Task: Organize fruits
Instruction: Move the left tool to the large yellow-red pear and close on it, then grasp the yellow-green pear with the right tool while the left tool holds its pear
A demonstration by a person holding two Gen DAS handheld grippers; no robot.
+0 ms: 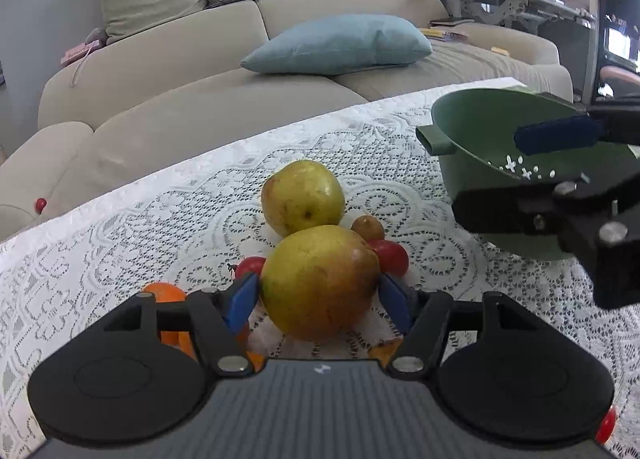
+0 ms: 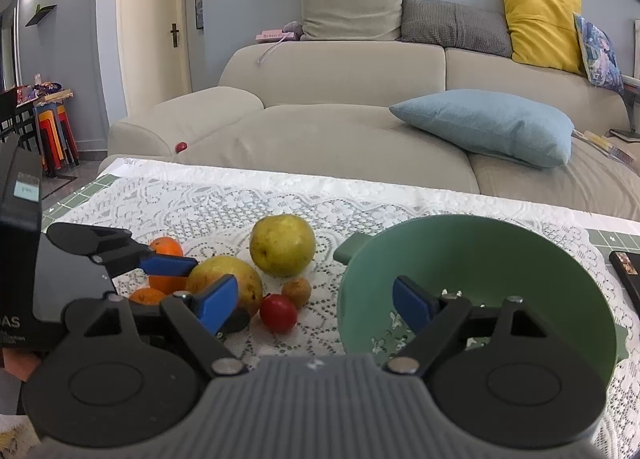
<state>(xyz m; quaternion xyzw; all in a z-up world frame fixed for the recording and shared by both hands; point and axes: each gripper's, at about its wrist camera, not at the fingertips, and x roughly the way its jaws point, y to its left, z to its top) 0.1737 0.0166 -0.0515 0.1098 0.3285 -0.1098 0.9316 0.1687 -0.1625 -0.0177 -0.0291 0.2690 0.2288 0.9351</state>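
On the lace-covered tabletop [image 2: 240,195], toward its left edge, the fruits lie clustered: oranges [image 2: 165,259], two yellow-green pears [image 2: 282,245], a brown longan-like fruit [image 2: 296,291] and red cherry tomatoes [image 2: 278,313]. The left tongs [image 1: 318,293] straddle the nearer pear [image 1: 320,279], blue pads at its flanks but seemingly not yet pressing, jaws wide, probably lined up to lift it. To the right stands the green colander [image 2: 480,259], likely the fruits' destination, where the right tongs [image 2: 316,301] hang open and empty over its near rim, perhaps to steady it.
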